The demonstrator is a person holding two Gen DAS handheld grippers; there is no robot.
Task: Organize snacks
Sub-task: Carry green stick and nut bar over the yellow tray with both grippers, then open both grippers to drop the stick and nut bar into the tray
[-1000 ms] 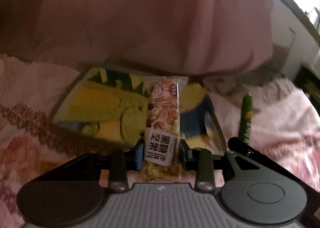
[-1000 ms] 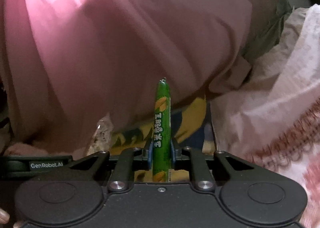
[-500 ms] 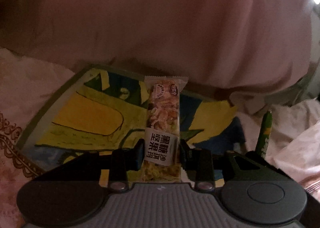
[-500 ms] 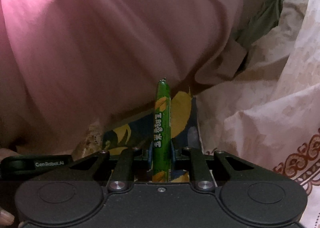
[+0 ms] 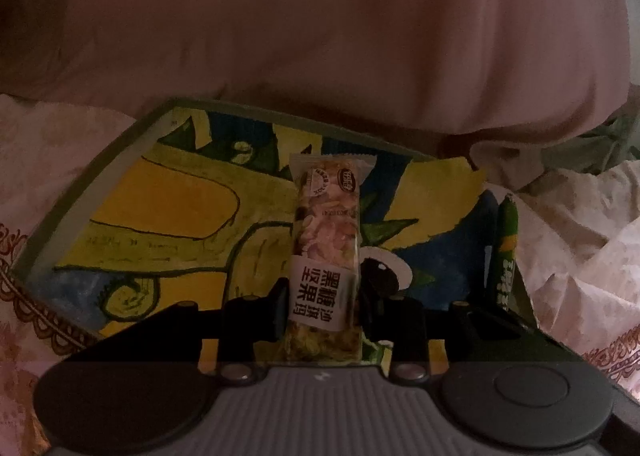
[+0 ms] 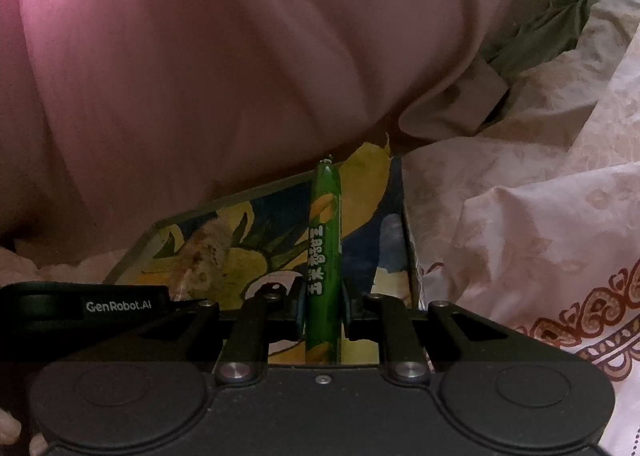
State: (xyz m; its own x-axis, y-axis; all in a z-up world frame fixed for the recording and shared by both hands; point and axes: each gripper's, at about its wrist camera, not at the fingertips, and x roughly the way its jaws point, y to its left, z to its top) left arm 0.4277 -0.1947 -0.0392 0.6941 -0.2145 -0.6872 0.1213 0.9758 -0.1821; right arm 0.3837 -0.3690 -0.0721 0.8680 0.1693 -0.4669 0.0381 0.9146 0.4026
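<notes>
**Two snacks held over a tray on soft bedding**

Bedding fills the scene: a pink quilt (image 5: 320, 36) heaped at 12 o'clock, pale patterned sheets (image 6: 540, 236) at 3 o'clock. A tray (image 5: 132, 144) with a yellow and blue cartoon print lies on the bed, its far rim tucked under the quilt.

- Left claw (image 5: 325, 296): clamped on a nut bar (image 5: 326, 248), wrapper pointing to 12 o'clock, above the tray's middle.
- Right claw (image 6: 323, 304): clamped on a green sausage stick (image 6: 325, 256), above the tray's 3 o'clock edge.

Risks, as judged:
- Sausage stick sits close to the tray's right rim; released there, it may roll off into the sheets.
- Tray rests on soft bedding, so a push on one side could tip it.
- Claws work near each other; either could knock the other's snack.
- Dim light hides the tray's floor.
</notes>
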